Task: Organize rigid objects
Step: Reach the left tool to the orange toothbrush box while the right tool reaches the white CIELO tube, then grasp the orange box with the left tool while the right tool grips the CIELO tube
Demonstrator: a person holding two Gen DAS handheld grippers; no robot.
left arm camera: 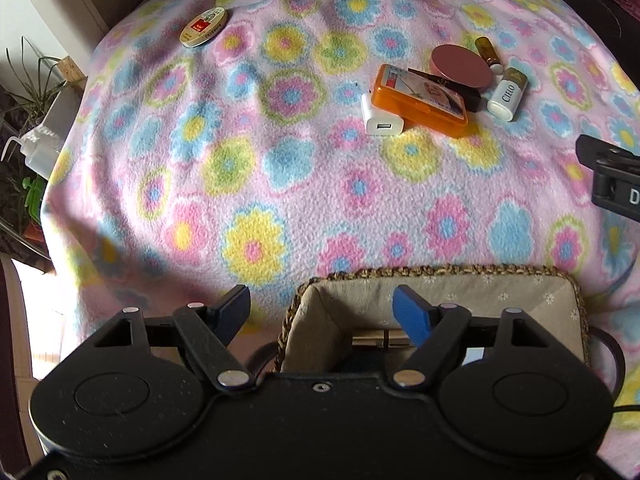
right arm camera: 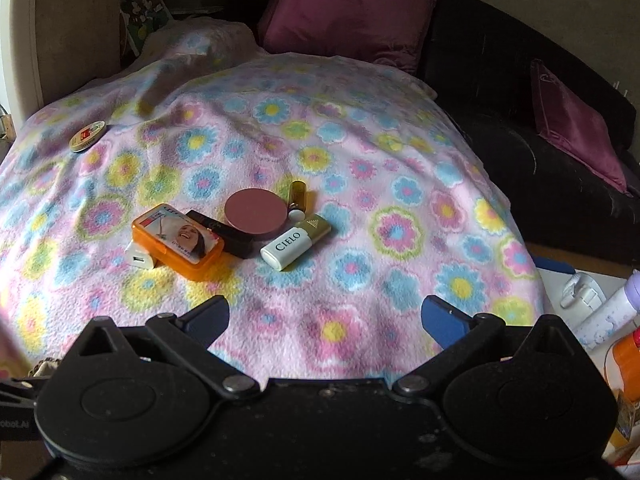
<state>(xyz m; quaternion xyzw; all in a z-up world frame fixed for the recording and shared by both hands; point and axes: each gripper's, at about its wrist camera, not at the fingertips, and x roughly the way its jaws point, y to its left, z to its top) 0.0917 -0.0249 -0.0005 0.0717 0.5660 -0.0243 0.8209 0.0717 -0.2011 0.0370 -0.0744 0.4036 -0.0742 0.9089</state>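
At ten o'clock a round tin (right arm camera: 87,136) lies alone on the flowered blanket (right arm camera: 360,184). The pile sits at the centre: orange case (right arm camera: 178,242) resting on the white charger (right arm camera: 140,259), then the pink disc (right arm camera: 256,213) and the CIELO tube (right arm camera: 295,242). The left tongs (left arm camera: 326,312) hang half open and empty over the basket (left arm camera: 576,304); the right tongs (right arm camera: 326,320) stand wide and empty. A grab at the case may tip it off the charger.
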